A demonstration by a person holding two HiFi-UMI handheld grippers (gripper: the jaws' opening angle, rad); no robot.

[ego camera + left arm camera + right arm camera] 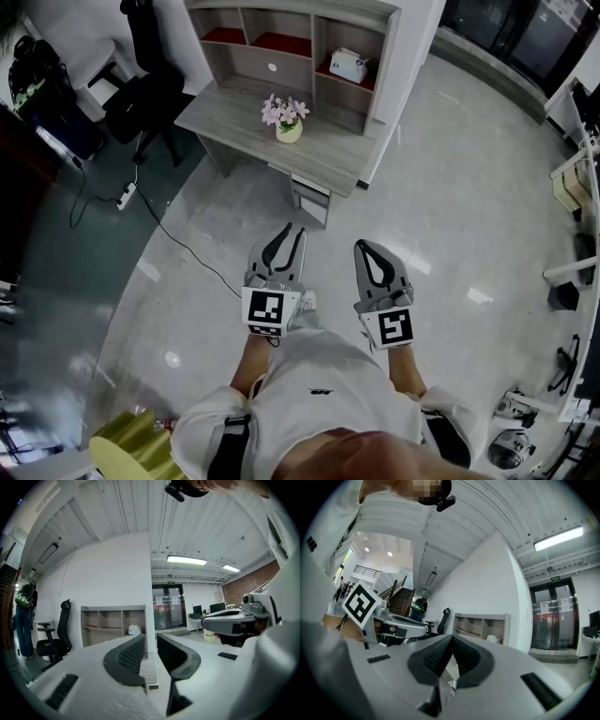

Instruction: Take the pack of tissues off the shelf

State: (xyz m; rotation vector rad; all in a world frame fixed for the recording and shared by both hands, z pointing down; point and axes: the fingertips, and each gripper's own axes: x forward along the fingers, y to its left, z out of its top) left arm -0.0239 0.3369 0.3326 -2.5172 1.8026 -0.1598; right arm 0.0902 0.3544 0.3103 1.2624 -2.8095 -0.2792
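White and boxy, the pack of tissues (348, 65) sits in the right-hand compartment of the shelf (321, 42) at my 12 o'clock, well apart from both grippers — long axis roughly 9-to-3. My left gripper (291, 230) shows a narrow gap, nothing in it; my right gripper (364, 246) has its tips touching, empty. Only the head view shows the potted flowers (286, 117) on the desk (225, 112) — neither gripper view does.

No text, label, number or sign can be read anywhere.
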